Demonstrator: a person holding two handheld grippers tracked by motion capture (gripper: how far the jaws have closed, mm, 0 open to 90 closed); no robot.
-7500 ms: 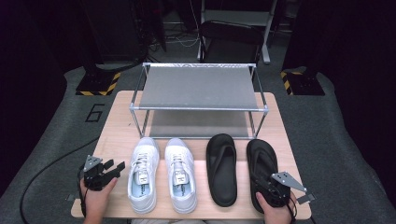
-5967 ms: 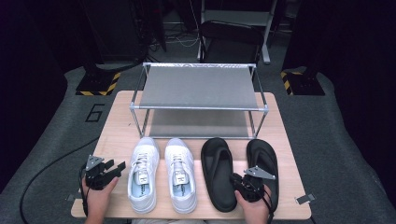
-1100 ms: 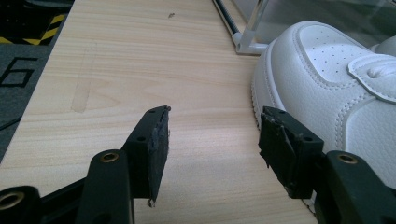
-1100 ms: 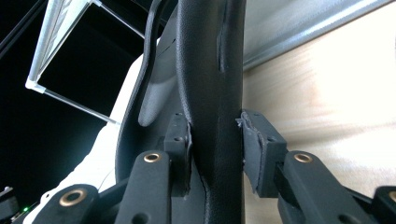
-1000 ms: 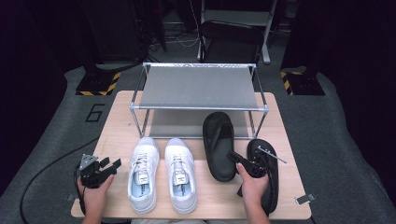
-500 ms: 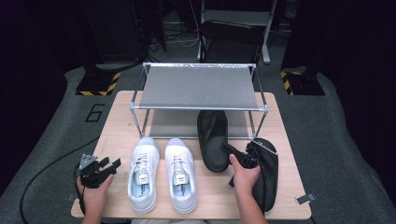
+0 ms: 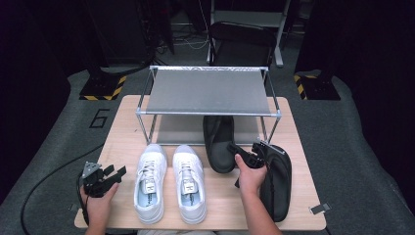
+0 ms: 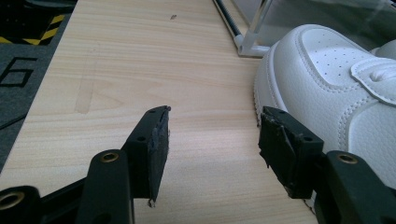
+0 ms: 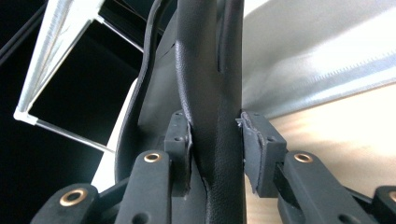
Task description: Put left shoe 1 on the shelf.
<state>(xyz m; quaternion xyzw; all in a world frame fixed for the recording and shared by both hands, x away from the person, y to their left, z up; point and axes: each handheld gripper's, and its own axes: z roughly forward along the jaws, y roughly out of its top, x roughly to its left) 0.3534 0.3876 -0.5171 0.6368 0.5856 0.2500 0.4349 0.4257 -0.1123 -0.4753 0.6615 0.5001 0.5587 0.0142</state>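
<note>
Black slipper (image 7: 219, 142) halfway under rack (image 7: 208, 90), toe below the shelf, heel on tabletop (image 7: 122, 127). Clamped at the strap by right gripper (image 7: 243, 157) fingers (image 9: 180, 135). Could snag a rack leg if pushed crooked. Left gripper (image 7: 113, 172) fingers apart, idle beside white sneaker (image 8: 336, 88).

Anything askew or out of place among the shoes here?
One black slipper lies skewed, its toe end under the rack, gripped by the right gripper. The other black slipper and the white sneakers lie straight.
</note>
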